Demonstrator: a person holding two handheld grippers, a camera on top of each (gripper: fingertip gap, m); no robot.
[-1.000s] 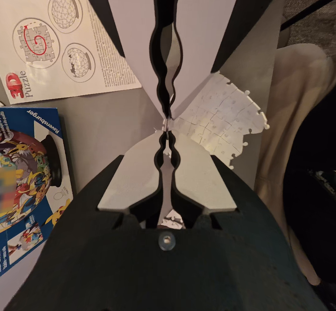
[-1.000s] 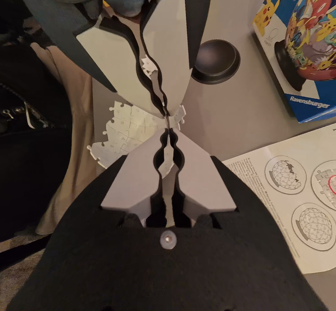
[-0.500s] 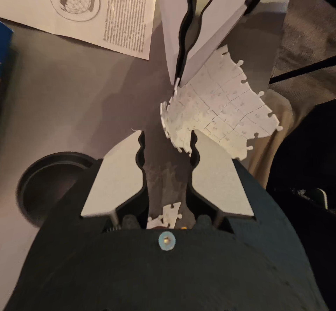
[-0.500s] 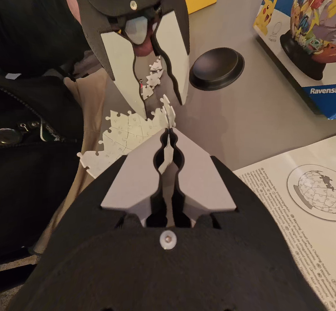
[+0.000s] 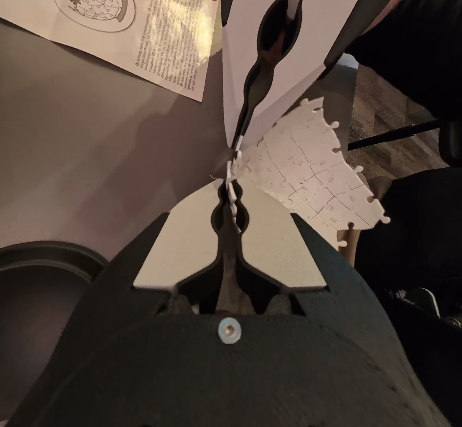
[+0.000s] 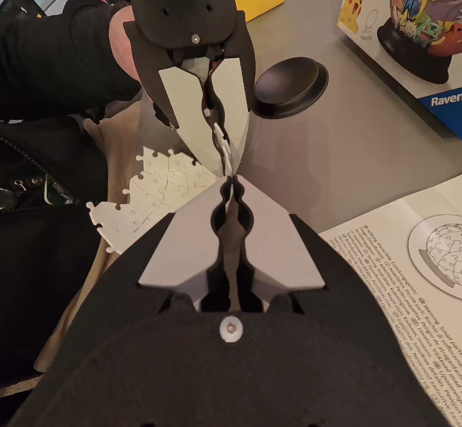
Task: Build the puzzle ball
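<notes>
Puzzle shell (image 5: 312,180): white curved sheet of joined pieces, hanging in the air above the grey table (image 5: 100,140), near its edge.
Left gripper (image 5: 228,186): tongs pressing together on the shell's edge.
Right gripper (image 6: 231,180): tongs pinching the same edge, tip to tip with the left one.
Black stand (image 6: 290,87): sitting on the table beyond the grippers.
Instruction sheet (image 6: 400,252): lying flat beside the picture box (image 6: 412,27).

Right wrist view: stand (image 6: 290,87) mid-frame on table (image 6: 312,155); box (image 6: 410,40) upper right; instruction sheet (image 6: 400,265) lower right; puzzle section (image 6: 150,202) centre left, off table edge.
</notes>
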